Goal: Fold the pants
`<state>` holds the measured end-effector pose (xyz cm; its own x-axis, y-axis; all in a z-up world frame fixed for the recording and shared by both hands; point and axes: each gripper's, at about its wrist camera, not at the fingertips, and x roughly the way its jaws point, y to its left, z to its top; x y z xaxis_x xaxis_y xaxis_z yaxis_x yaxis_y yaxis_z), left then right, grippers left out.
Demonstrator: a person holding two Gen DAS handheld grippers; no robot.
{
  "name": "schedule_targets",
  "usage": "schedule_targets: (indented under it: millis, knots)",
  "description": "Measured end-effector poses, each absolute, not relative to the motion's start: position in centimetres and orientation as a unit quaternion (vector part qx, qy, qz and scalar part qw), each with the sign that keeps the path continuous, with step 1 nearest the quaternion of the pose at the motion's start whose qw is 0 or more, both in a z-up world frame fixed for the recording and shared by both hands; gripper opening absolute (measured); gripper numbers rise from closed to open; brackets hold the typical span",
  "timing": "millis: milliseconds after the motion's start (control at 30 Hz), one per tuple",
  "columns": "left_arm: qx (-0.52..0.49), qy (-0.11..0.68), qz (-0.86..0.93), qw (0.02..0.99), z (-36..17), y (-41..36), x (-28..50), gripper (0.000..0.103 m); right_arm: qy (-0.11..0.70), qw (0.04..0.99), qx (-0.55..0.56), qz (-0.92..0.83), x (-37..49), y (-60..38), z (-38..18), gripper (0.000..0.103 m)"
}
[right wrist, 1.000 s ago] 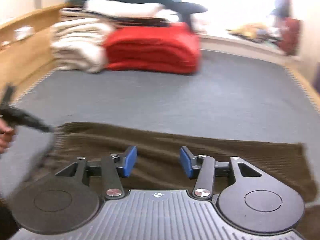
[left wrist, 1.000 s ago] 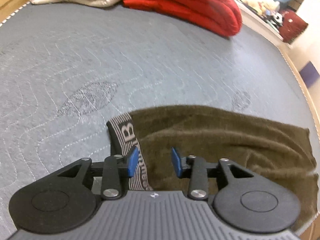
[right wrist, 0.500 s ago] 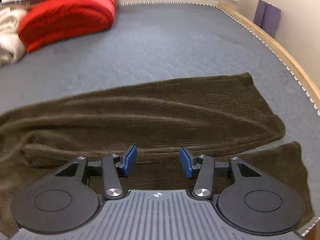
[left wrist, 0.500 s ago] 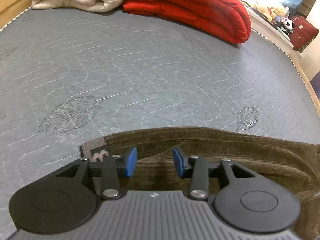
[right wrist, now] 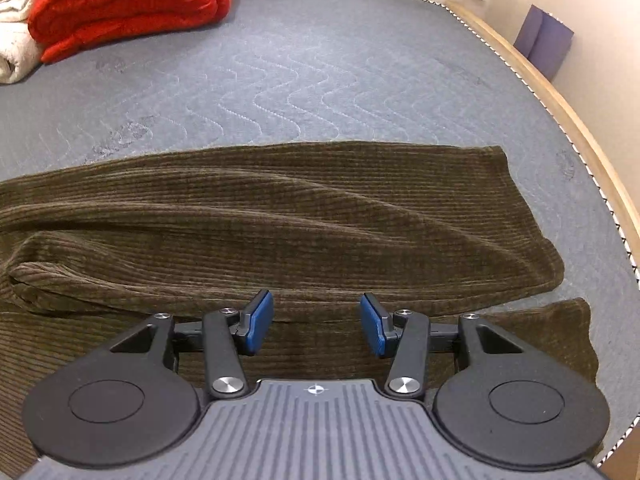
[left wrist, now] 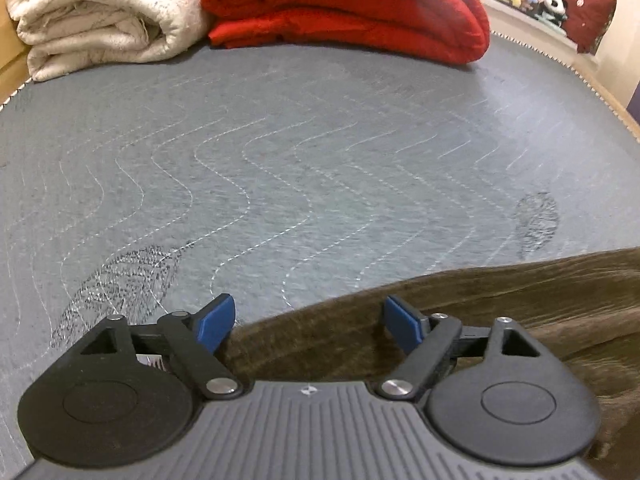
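Dark olive corduroy pants (right wrist: 304,216) lie flat across the grey quilted mattress (right wrist: 304,80), one leg folded over the other, hems toward the right. My right gripper (right wrist: 317,328) hovers over the lower leg near its edge, jaws apart with nothing pressed between the blue pads. In the left wrist view the waist end of the pants (left wrist: 500,312) shows at lower right. My left gripper (left wrist: 308,324) is over that edge, its jaws opening wide; fabric lies under and between them but the pads do not press on it.
A folded red quilt (left wrist: 344,4) and a rolled cream blanket (left wrist: 100,12) sit at the far end of the mattress (left wrist: 280,152). A wooden bed rim (right wrist: 560,108) runs along the right side. Stuffed toys and a red cushion (left wrist: 588,4) lie beyond.
The left jaws have spread wide and the waistband label has slid out of sight under the gripper. The right gripper swung down toward the pant legs and hems, its opening unchanged.
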<state>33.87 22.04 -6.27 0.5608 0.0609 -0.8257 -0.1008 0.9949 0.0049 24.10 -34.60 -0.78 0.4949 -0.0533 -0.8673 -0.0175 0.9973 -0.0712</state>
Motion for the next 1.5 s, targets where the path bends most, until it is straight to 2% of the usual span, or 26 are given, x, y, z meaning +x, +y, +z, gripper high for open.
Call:
schedule_targets:
  millis: [400, 433, 500, 533, 567, 667, 700, 867, 1067, 1200, 1367, 1500]
  knots:
    - [-0.024, 0.478, 0.027, 0.877, -7.7, 22.6, 34.8, 0.086, 0.509, 0.859, -0.041, -0.016, 24.8, -35.2, -1.4, 0.051]
    - [-0.021, 0.479, 0.025, 0.877, -7.8, 22.4, 34.9, 0.081, 0.509, 0.86, -0.041, -0.016, 24.8, -35.2, -1.4, 0.051]
    - [-0.012, 0.484, 0.021, 0.875, -7.9, 22.1, 34.8, 0.06, 0.509, 0.86, -0.04, -0.017, 24.8, -35.1, -1.3, 0.051]
    - [-0.008, 0.486, 0.019, 0.874, -7.9, 21.9, 34.8, 0.042, 0.509, 0.86, -0.039, -0.018, 24.8, -35.1, -1.3, 0.051]
    - [-0.004, 0.484, 0.017, 0.875, -7.9, 21.6, 34.7, 0.031, 0.509, 0.86, -0.039, -0.018, 24.8, -35.0, -1.3, 0.051]
    - [0.026, 0.478, 0.009, 0.878, -7.5, 20.4, 34.5, 0.011, 0.509, 0.86, -0.04, -0.018, 24.6, -35.0, -1.3, 0.051]
    - [0.037, 0.476, 0.008, 0.878, -7.3, 20.1, 34.4, 0.009, 0.509, 0.859, -0.04, -0.019, 24.6, -35.0, -1.4, 0.051]
    - [0.052, 0.468, 0.008, 0.882, -6.0, 19.3, 33.4, 0.004, 0.51, 0.859, -0.038, -0.025, 24.6, -35.4, -1.4, 0.051]
    - [0.046, 0.458, -0.003, 0.888, -1.9, 17.8, 29.5, 0.002, 0.508, 0.86, -0.024, -0.037, 24.1, -36.1, -1.2, 0.051]
    - [0.128, 0.441, -0.067, 0.886, 1.3, 15.0, 23.6, 0.002, 0.506, 0.862, 0.001, -0.045, 23.3, -36.9, -0.8, 0.051]
    - [0.142, 0.441, -0.132, 0.876, 4.5, 13.9, 14.4, 0.002, 0.495, 0.867, 0.038, -0.039, 21.9, -37.5, 0.2, 0.051]
    - [0.167, 0.471, -0.179, 0.848, 2.2, 13.3, 8.4, 0.003, 0.494, 0.867, 0.058, -0.038, 20.7, -37.9, 0.5, 0.051]
